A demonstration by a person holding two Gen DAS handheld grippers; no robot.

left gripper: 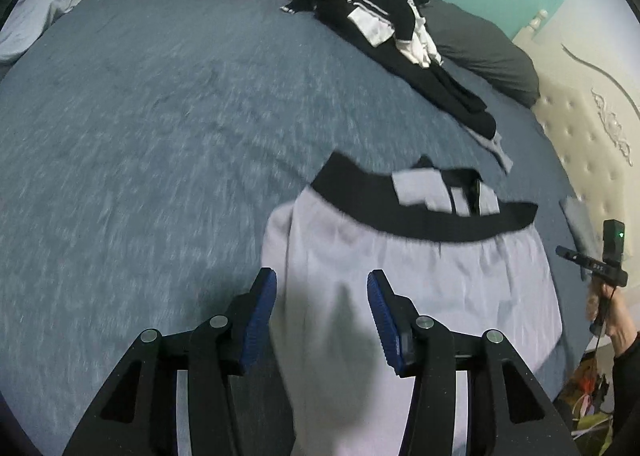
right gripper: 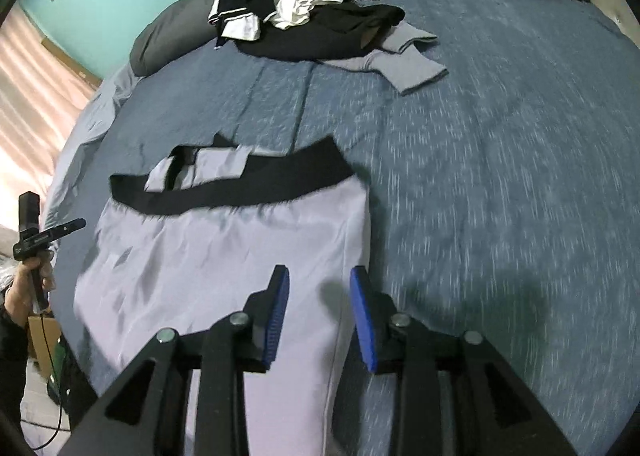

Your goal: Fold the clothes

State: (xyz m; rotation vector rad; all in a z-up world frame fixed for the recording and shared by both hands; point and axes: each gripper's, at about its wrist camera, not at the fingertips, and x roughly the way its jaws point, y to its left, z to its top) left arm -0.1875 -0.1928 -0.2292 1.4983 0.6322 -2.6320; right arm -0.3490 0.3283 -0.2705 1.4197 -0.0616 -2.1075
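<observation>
Lying flat on the bed (left gripper: 140, 115), one pale garment (left gripper: 400, 276) with a black waistband spreads out, likely ready for a fold. Left tongs (left gripper: 322, 316) stand half wide over its left edge, gripping nothing; right tongs (right gripper: 319, 316) stand narrower above its right edge, empty. One unfolded pile (right gripper: 304, 3) waits by two pillows.

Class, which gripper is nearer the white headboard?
Right. The right gripper hovers at the garment's edge on the headboard side. The left gripper hovers over the garment's opposite edge, farther from it.
</observation>
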